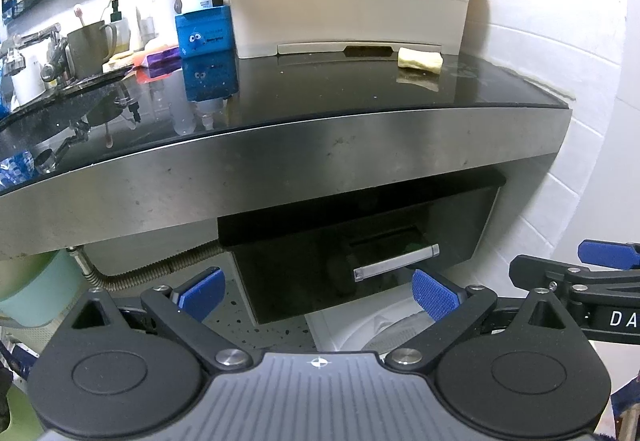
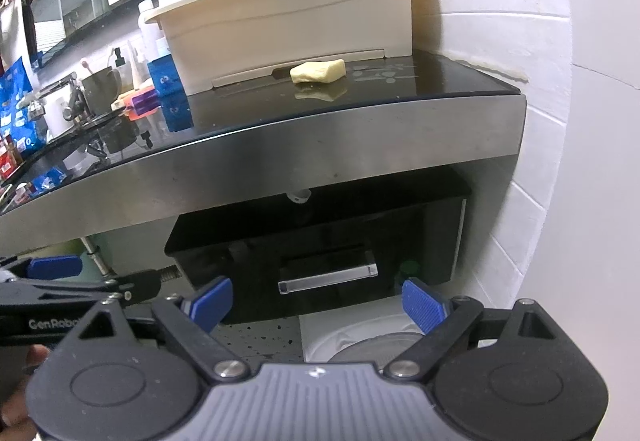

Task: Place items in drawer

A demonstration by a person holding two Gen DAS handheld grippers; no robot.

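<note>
The task looks barely begun: the black drawer (image 2: 320, 241) is closed, the yellow sponge (image 2: 318, 71) rests on the bench (image 2: 400, 93), and the left gripper (image 1: 316, 295) and right gripper (image 2: 316, 301) hover with jaws open and empty.

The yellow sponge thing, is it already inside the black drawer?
No, the yellow sponge lies on the countertop, while the black drawer below is shut.
</note>
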